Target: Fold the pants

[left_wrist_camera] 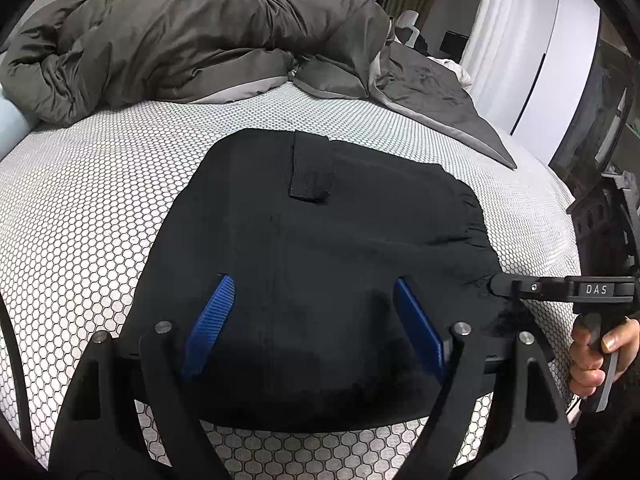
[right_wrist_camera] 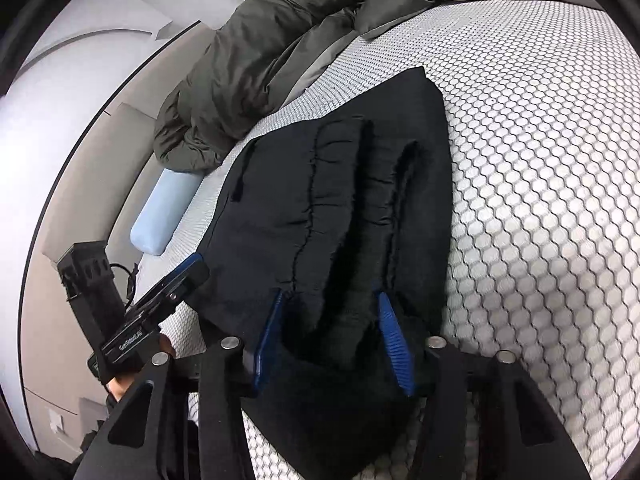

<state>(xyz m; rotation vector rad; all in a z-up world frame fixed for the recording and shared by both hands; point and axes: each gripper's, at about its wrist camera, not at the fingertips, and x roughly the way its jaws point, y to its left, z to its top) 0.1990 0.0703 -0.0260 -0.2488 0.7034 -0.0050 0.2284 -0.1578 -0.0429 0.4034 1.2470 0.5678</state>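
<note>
The black pants (left_wrist_camera: 340,240) lie folded into a compact pad on the honeycomb-patterned mattress (left_wrist_camera: 80,220), with a pocket flap at the far edge. My left gripper (left_wrist_camera: 314,282) hovers open over the near half of the pants, and nothing sits between its blue pads (left_wrist_camera: 212,320). From the right a hand (left_wrist_camera: 592,352) holds my right gripper (left_wrist_camera: 498,285) at the pants' right edge. In the right wrist view the right gripper (right_wrist_camera: 331,296) is shut on a bunched fold of the gathered waistband of the pants (right_wrist_camera: 340,184). The left gripper (right_wrist_camera: 188,276) shows at the pants' left edge.
A rumpled grey duvet (left_wrist_camera: 200,40) is piled along the far side of the bed. A light blue pillow (right_wrist_camera: 168,212) lies at the mattress edge beside the duvet. White cupboards (left_wrist_camera: 560,80) and dark furniture stand beyond the bed on the right.
</note>
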